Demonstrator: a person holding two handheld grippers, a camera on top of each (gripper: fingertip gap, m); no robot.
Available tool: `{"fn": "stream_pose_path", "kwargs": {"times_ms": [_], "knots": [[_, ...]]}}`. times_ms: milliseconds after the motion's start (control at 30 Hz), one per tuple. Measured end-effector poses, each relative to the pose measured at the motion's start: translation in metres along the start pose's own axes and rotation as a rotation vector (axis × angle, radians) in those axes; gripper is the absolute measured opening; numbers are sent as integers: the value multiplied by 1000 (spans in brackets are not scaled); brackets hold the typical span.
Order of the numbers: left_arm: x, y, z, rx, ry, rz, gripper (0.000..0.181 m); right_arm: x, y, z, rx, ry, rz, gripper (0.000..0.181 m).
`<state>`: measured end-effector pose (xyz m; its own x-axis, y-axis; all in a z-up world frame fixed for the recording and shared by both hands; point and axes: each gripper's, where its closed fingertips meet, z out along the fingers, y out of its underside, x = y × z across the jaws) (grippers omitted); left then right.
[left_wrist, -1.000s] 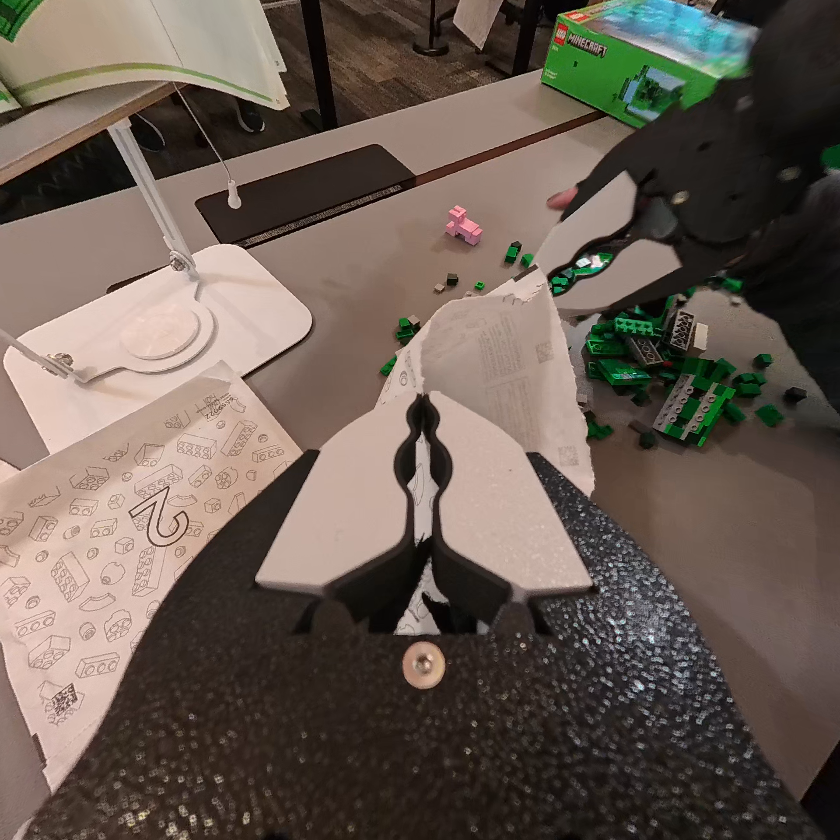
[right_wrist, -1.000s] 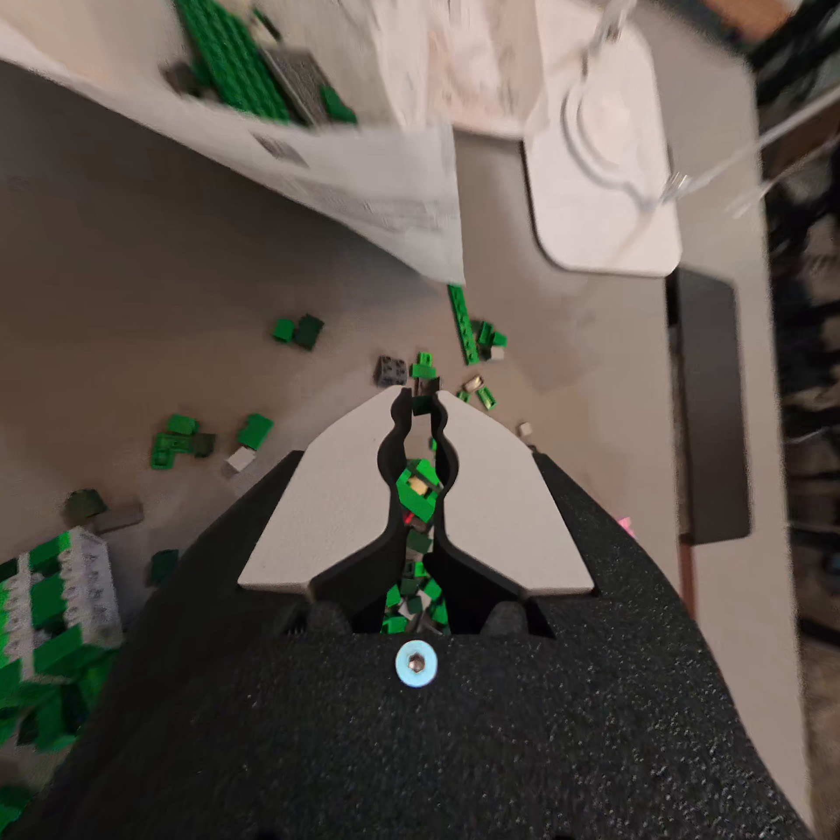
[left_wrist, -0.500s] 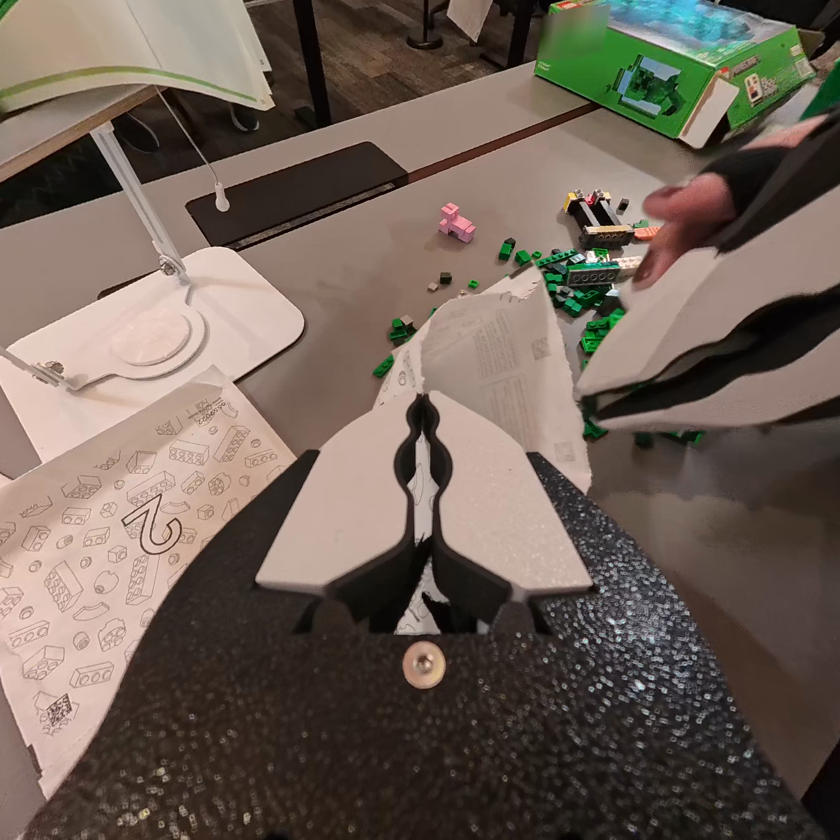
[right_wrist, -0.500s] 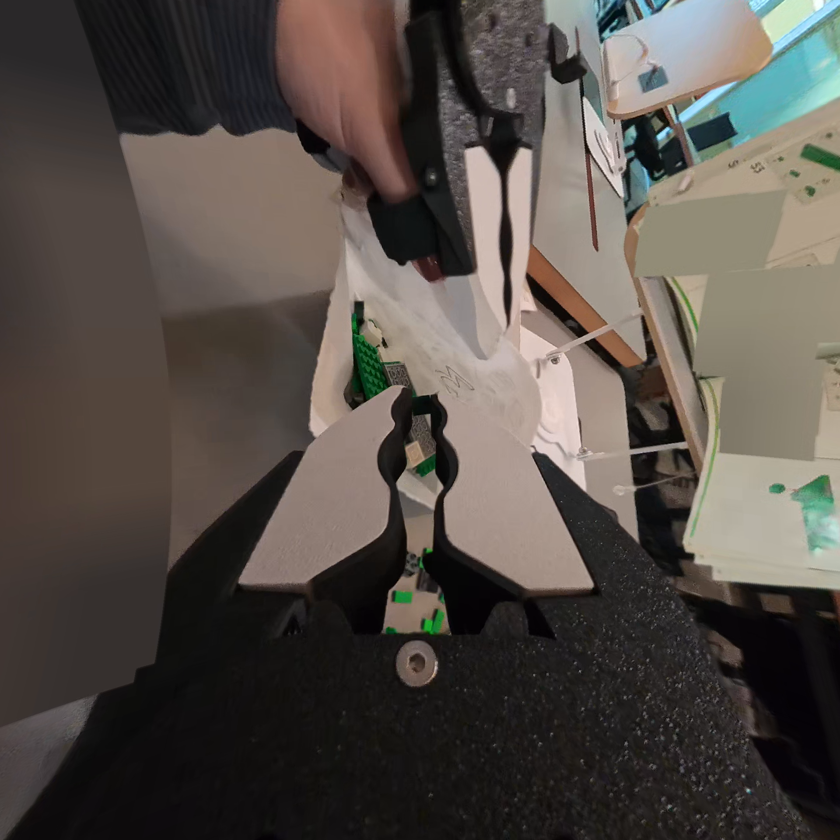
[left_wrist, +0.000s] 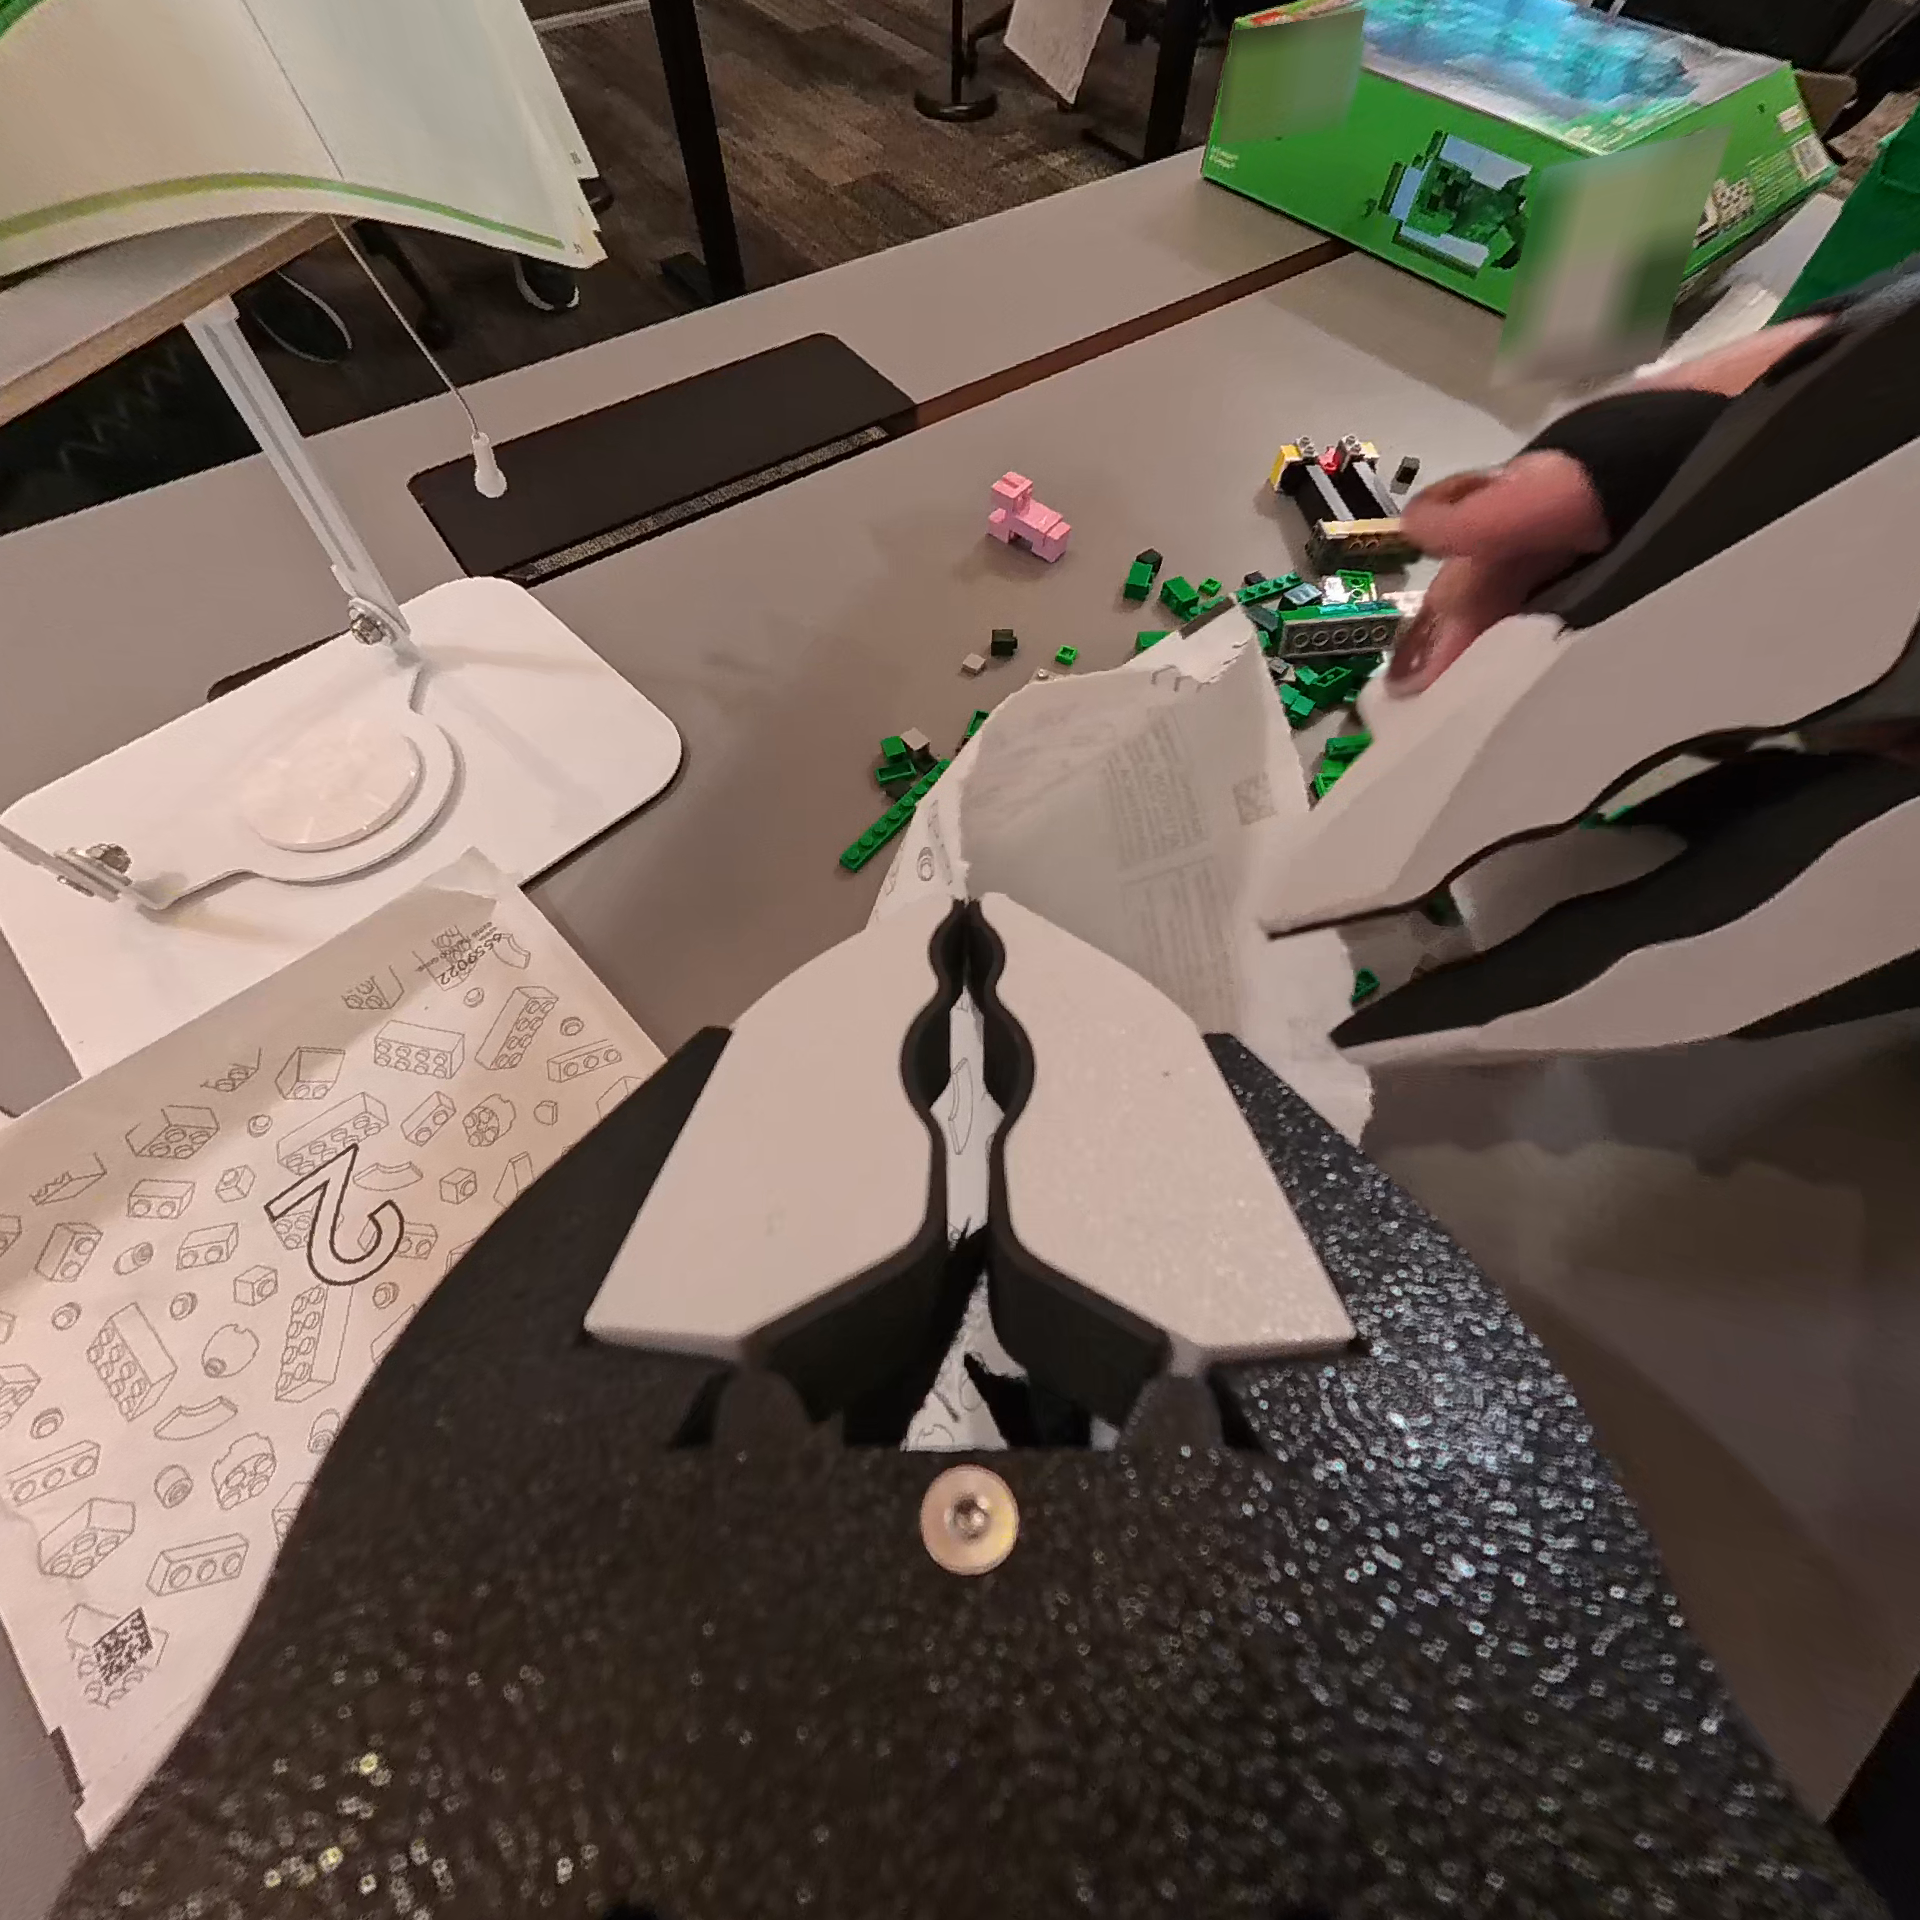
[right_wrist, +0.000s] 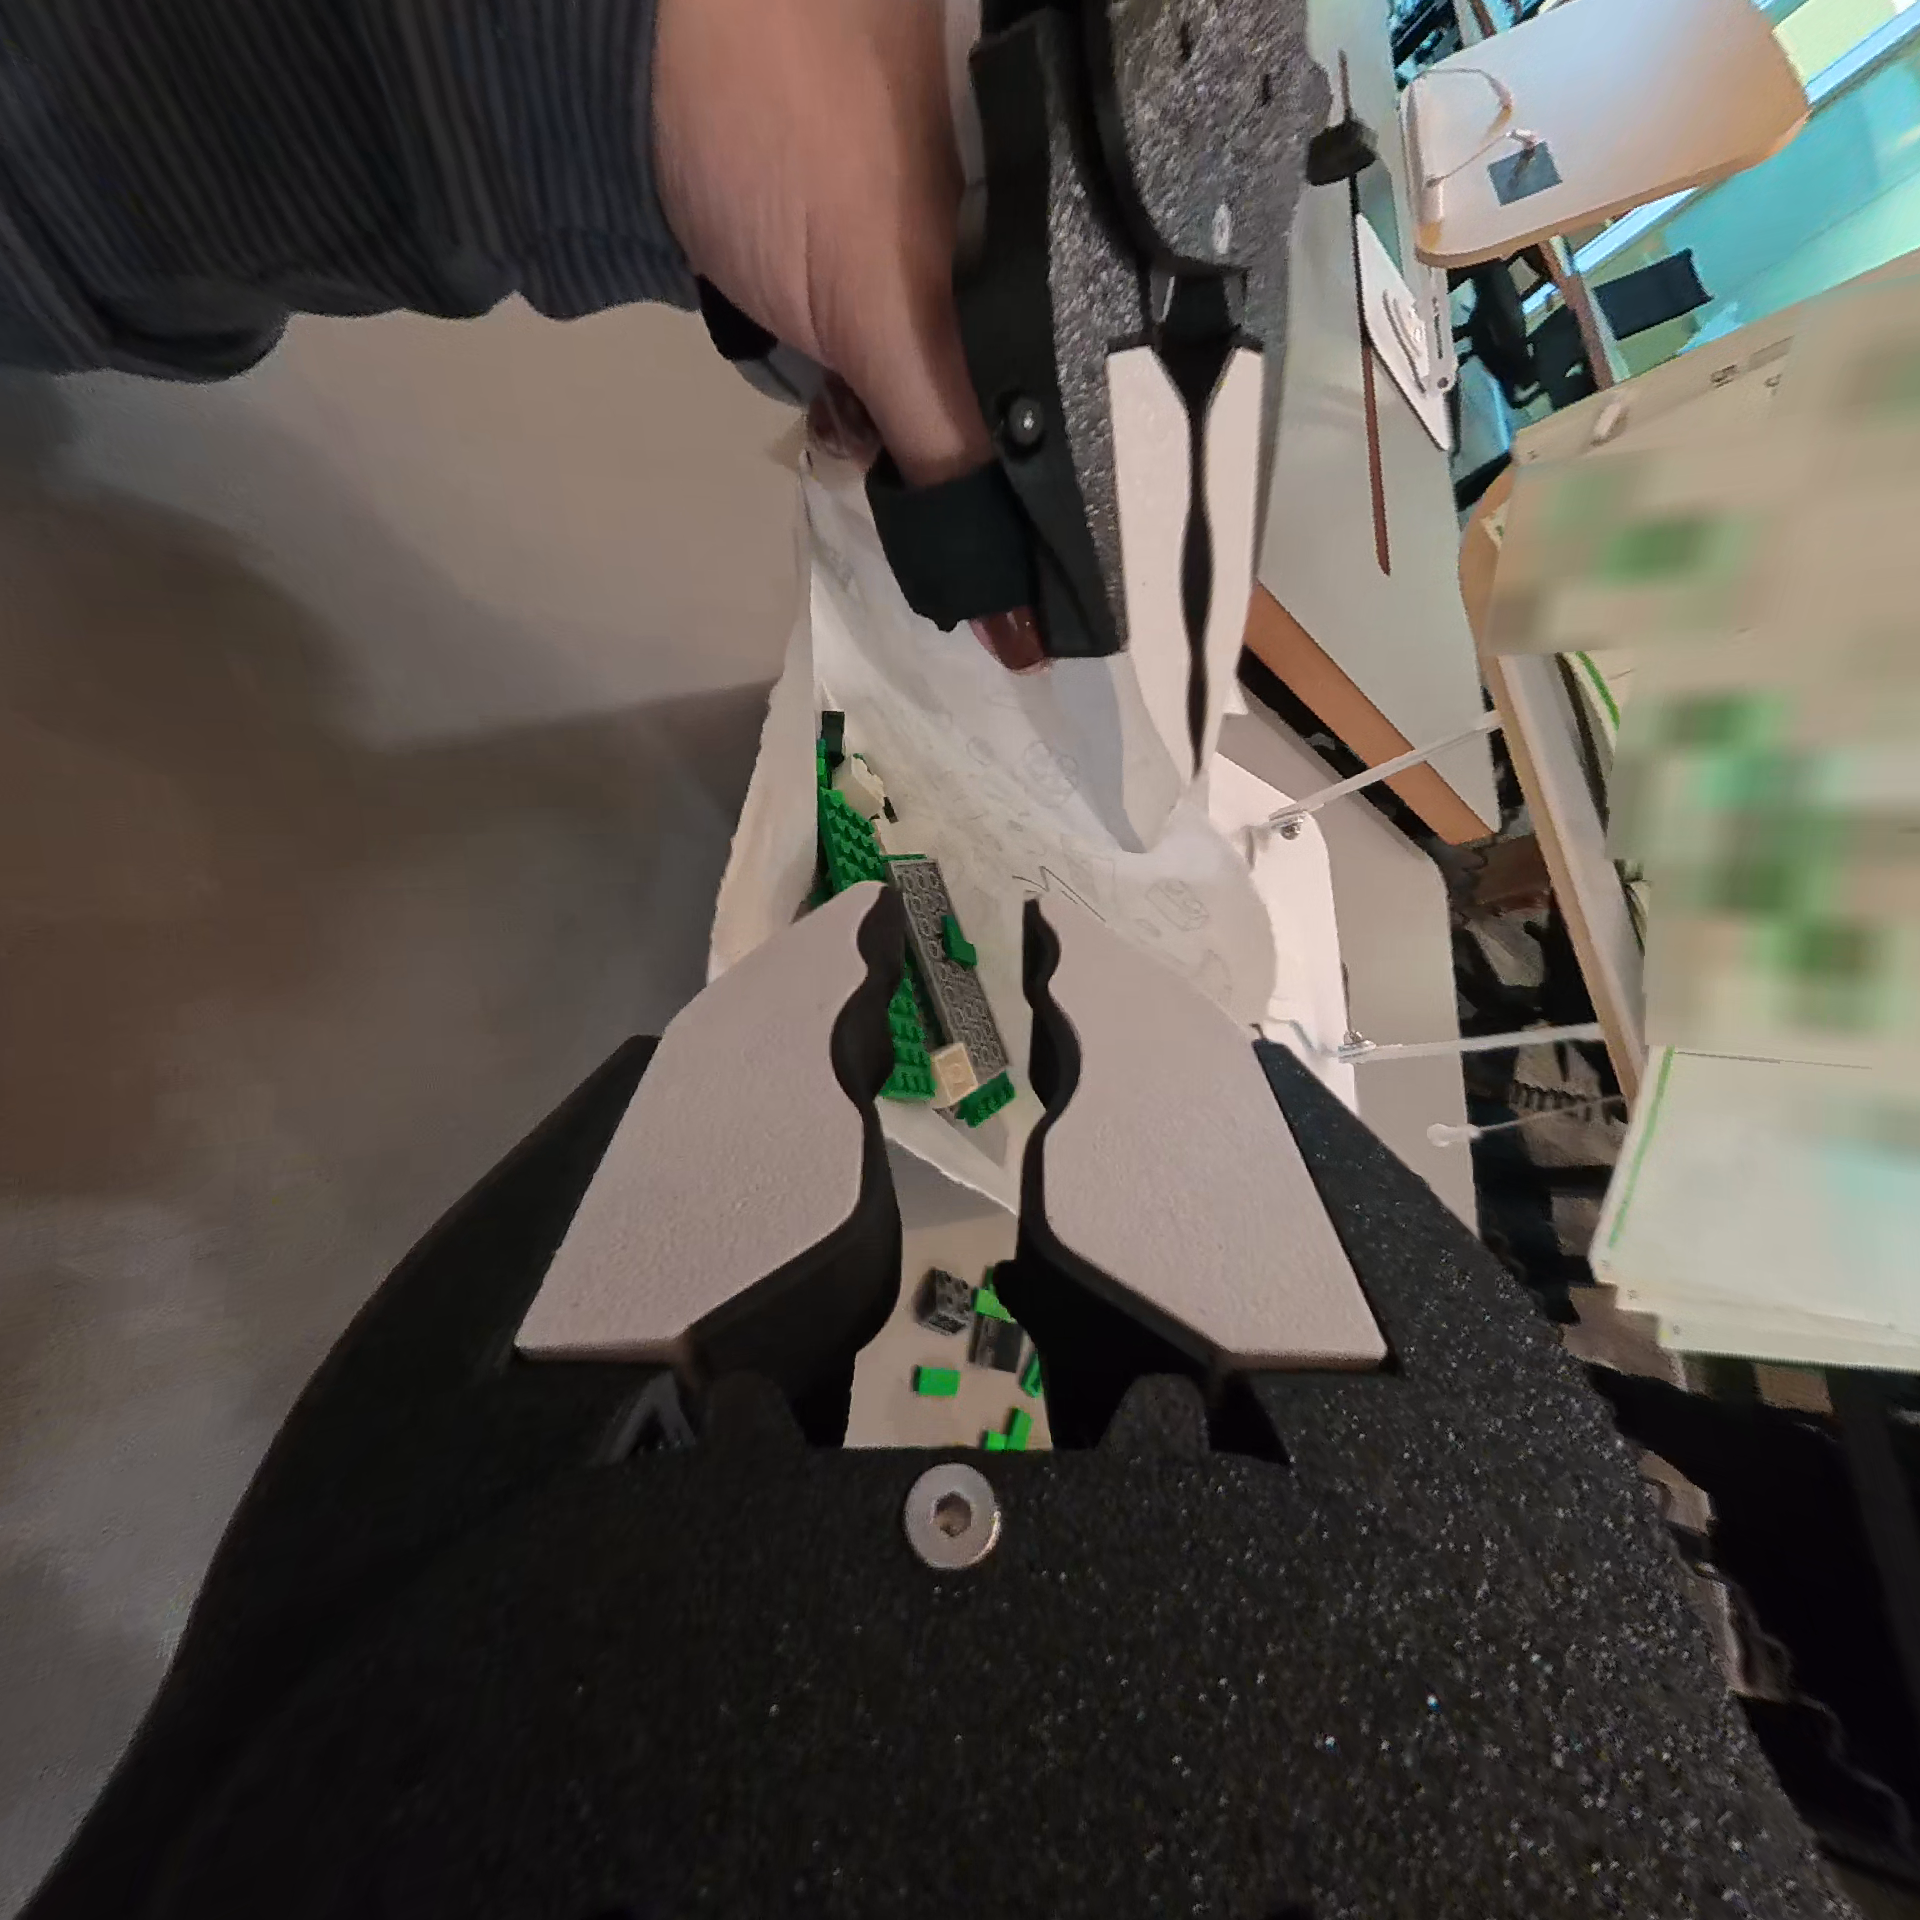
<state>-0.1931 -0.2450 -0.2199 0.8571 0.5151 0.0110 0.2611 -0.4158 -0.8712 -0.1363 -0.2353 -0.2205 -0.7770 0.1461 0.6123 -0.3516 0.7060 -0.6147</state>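
My left gripper (left_wrist: 966, 914) is shut on the torn top edge of a white paper bag (left_wrist: 1174, 810) and holds it up off the grey table. My right gripper (left_wrist: 1304, 982) is open and empty, with its tips right at the bag's open side. In the right wrist view, the right gripper (right_wrist: 954, 906) faces the bag's mouth (right_wrist: 1039, 810). Inside lie a grey plate (right_wrist: 951, 966) and green plates (right_wrist: 847, 842). The left gripper (right_wrist: 1197, 758) shows above, pinching the bag.
Loose green and grey bricks (left_wrist: 1299, 644) and a pink brick pig (left_wrist: 1023, 516) lie beyond the bag. A green toy box (left_wrist: 1507, 156) stands at the back right. A white stand base (left_wrist: 343, 748), an open booklet (left_wrist: 260, 114) and a second printed bag (left_wrist: 260, 1195) are at the left. Some 6 cm of space lies between my two pairs of fingers. Left tips and right tips are each some 30 cm from the pink brick pig (left_wrist: 1023, 516).
My right gripper swung from over the loose bricks to the bag's mouth, and its jaws opened wider. My left gripper kept its hold on the bag.
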Motion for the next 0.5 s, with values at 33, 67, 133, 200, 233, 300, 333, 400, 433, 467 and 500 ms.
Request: {"fn": "stream_pose_path", "kwargs": {"times_ms": [33,67,133,200,233,300,333,400,433,467,500], "knots": [[0,0,0,0,-1,0,0,3,0,-4,1,11,-2,22],[0,0,0,0,-1,0,0,7,0,-10,1,25,0,22],[-1,0,0,1,-4,0,0,18,1,-26,3,60,15,22],[-2,0,-1,3,-9,-1,0,28,7,-45,-6,83,40,20],[-3,0,-1,4,-12,-3,0,31,13,-54,-23,79,55,20],[-6,0,-2,5,-24,-9,0,29,36,-67,-87,32,109,20],[-8,1,-3,5,-30,-10,0,26,50,-72,-130,-1,155,20],[-11,1,-4,5,-41,-14,0,19,79,-79,-204,-71,256,20],[-12,2,-4,4,-46,-15,0,17,90,-80,-223,-98,301,20],[-13,2,-4,4,-51,-16,0,14,100,-80,-235,-122,341,20],[-14,2,-4,4,-55,-16,0,14,109,-79,-241,-131,373,20]]}}
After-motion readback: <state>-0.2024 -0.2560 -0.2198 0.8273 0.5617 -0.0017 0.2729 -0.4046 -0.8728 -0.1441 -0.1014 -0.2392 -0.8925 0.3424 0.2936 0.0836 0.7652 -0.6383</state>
